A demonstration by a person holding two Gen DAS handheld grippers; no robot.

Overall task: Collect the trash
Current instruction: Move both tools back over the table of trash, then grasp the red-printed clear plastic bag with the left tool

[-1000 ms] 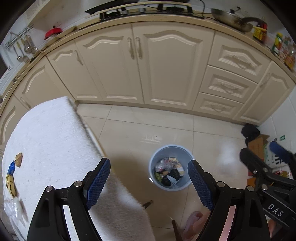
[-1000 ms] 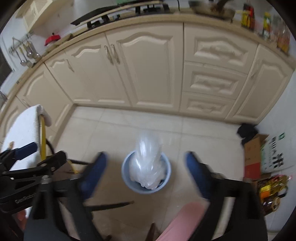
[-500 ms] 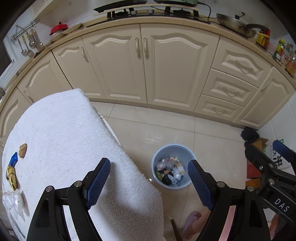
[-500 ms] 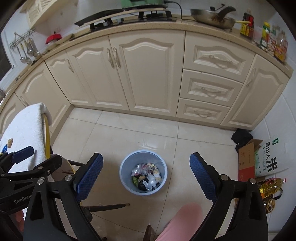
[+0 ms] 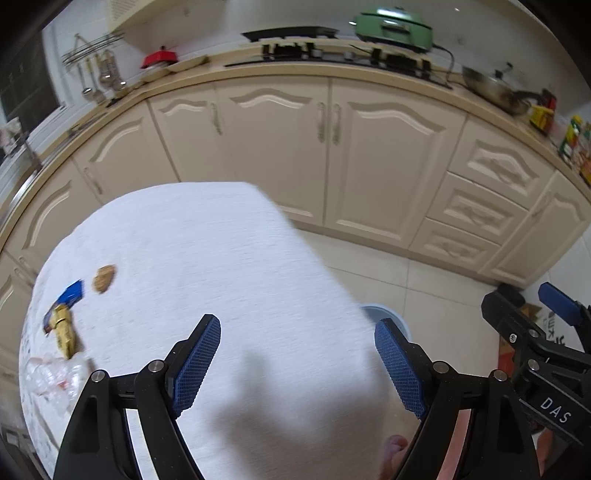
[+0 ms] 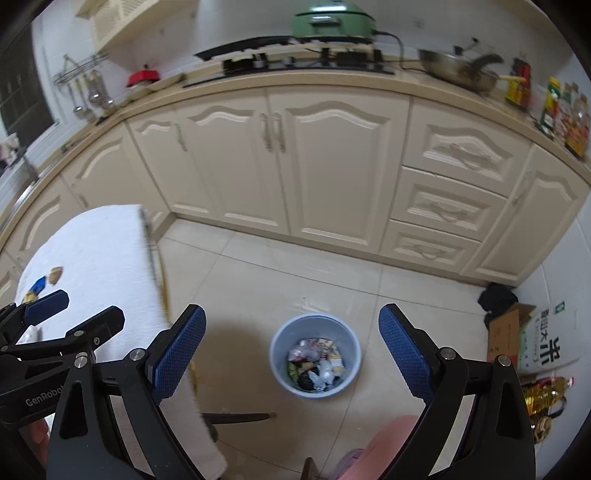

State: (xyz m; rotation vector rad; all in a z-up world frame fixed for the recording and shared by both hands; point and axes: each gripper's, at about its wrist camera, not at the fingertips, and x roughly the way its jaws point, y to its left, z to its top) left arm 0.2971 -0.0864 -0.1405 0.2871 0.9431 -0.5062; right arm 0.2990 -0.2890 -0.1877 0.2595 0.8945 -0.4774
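A light blue trash bin (image 6: 315, 354) stands on the tiled floor, holding wrappers and a clear plastic bag. My right gripper (image 6: 291, 354) is open and empty above it. My left gripper (image 5: 297, 363) is open and empty over the white-clothed table (image 5: 207, 258). On the table's left lie a brown cookie (image 5: 104, 278), a blue and yellow wrapper (image 5: 63, 317) and clear crumpled plastic (image 5: 51, 373). Only the bin's rim (image 5: 384, 314) shows past the table edge in the left wrist view.
Cream kitchen cabinets (image 6: 332, 166) line the back, with a stove, a green pot (image 6: 332, 18) and a pan on the counter. A cardboard box (image 6: 506, 332), a rice bag and oil bottles (image 6: 543, 395) sit at the right wall. A chair leg (image 6: 240, 417) crosses the floor.
The plastic bag dropped from my right gripper into the bin. Both grippers rose and swung left; my left gripper now looks over the table rather than the bin.
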